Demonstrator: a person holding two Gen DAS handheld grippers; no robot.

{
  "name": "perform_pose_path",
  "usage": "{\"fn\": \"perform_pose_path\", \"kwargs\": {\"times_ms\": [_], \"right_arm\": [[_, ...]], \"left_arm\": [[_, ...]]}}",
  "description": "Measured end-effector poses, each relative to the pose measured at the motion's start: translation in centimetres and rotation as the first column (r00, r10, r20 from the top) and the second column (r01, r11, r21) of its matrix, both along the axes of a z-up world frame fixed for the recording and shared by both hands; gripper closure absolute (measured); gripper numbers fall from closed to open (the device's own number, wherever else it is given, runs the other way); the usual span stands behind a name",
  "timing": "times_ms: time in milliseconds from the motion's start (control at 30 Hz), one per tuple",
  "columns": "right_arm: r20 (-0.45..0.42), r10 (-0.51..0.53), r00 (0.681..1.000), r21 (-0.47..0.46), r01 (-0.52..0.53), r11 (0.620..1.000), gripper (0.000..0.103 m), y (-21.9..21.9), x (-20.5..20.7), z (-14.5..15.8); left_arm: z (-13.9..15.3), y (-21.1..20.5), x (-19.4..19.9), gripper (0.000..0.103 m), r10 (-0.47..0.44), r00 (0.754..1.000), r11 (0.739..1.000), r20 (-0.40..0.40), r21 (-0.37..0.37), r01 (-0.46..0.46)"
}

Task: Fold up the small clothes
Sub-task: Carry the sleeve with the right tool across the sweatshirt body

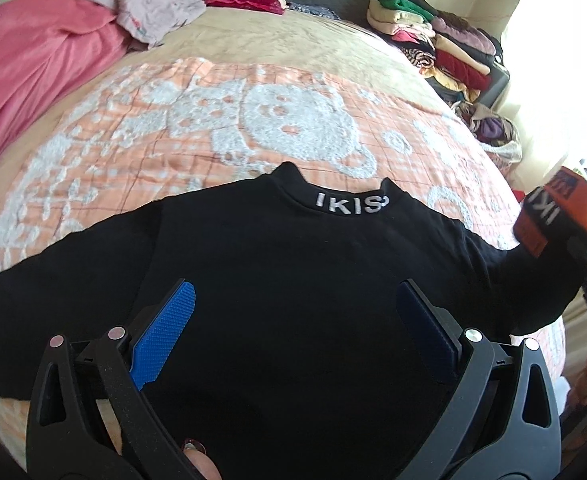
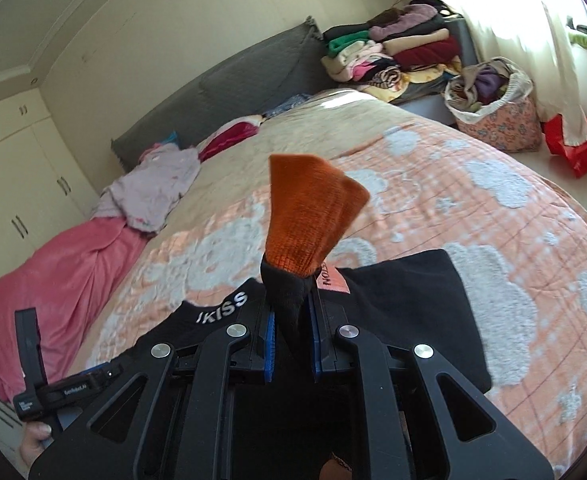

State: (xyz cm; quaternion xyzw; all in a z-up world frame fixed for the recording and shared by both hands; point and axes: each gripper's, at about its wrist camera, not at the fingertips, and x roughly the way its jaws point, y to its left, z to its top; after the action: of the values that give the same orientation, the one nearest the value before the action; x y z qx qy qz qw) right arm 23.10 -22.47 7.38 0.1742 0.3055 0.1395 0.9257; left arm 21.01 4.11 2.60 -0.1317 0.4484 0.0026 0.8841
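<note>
The right hand-held gripper (image 2: pixel 292 344) is clenched on the black sleeve (image 2: pixel 287 308) of a small sweater, its blue pads pressed against the fabric from both sides, so that the orange ribbed cuff (image 2: pixel 309 216) stands up above the fingers and points away from the camera toward the head of the bed. The left hand-held gripper (image 1: pixel 293 320) hangs released over the sweater's chest, its blue pads (image 1: pixel 165 332) spread wide apart and gripping nothing; whether its tips touch the cloth is hard to tell from this angle. The black sweater (image 1: pixel 285 280) lies spread flat on the near part of the bed, collar with white lettering (image 1: pixel 351 203) toward the headboard, hem toward the person, sleeves reaching out to either side, the raised one lifted off at the right. Beneath it is an orange quilt (image 1: pixel 173 120) with a white fluffy pattern. Farther off lie a pink blanket (image 1: pixel 33 76) and a pale crumpled garment (image 1: pixel 153 4), a grey headboard (image 2: pixel 233 88), stacked folded clothes (image 2: pixel 397 56), a floral basket (image 2: pixel 501 112) full of fabric, and cream wardrobes (image 2: pixel 21 184).
</note>
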Motion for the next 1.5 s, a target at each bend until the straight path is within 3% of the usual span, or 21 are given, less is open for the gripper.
{"fn": "perform_pose_path", "kwargs": {"times_ms": [300,667,767,833,1000,1200,1233,1367,1433,1500], "right_arm": [[-0.02,0.115,0.993,-0.041,-0.115,0.992,0.091,7.4,0.8,-1.0],[-0.052,0.277,0.959,-0.093,-0.281,0.955,0.09,17.5,1.3,-3.2],[-0.075,0.316,0.946,-0.079,-0.322,0.944,0.084,18.8,1.3,-4.0],[-0.083,0.348,0.934,-0.052,-0.353,0.934,0.069,19.5,0.9,-4.3],[-0.063,0.388,0.919,-0.026,-0.39,0.92,0.06,18.9,-0.5,-4.0],[-0.085,0.304,0.949,-0.038,-0.308,0.951,0.053,15.3,-1.8,-4.2],[-0.09,0.284,0.955,-0.039,-0.288,0.957,0.05,14.6,-1.9,-4.3],[-0.105,0.18,0.978,-0.021,-0.184,0.983,0.047,10.7,-2.8,-4.5],[-0.111,0.134,0.985,-0.006,-0.136,0.991,0.042,8.7,-3.3,-4.6],[-0.113,0.103,0.988,-0.002,-0.104,0.995,0.041,7.1,-3.6,-4.5]], "left_arm": [[-0.8,3.4,-0.9,0.008,0.005,1.0,0.99,-0.006,-0.141,-0.006],[-2.0,8.3,-2.4,0.008,0.067,0.997,0.94,-0.025,-0.333,-0.072],[-2.2,9.5,-2.8,0.008,0.09,0.996,0.918,-0.029,-0.386,-0.094],[-2.6,10.3,-3.0,0.008,0.107,0.994,0.9,-0.035,-0.422,-0.112],[-3.3,11.0,-3.2,0.008,0.114,0.992,0.883,-0.047,-0.453,-0.123],[-4.3,10.2,-3.1,0.011,0.078,0.995,0.877,-0.054,-0.472,-0.094],[-4.4,9.8,-3.1,0.015,0.065,0.997,0.877,-0.052,-0.474,-0.082],[-5.0,8.0,-2.7,0.03,0.022,0.998,0.884,-0.063,-0.465,-0.049],[-5.5,7.1,-2.3,0.03,0.008,0.997,0.895,-0.076,-0.444,-0.041],[-6.0,6.1,-1.8,0.024,0.008,0.995,0.923,-0.103,-0.381,-0.047]]}}
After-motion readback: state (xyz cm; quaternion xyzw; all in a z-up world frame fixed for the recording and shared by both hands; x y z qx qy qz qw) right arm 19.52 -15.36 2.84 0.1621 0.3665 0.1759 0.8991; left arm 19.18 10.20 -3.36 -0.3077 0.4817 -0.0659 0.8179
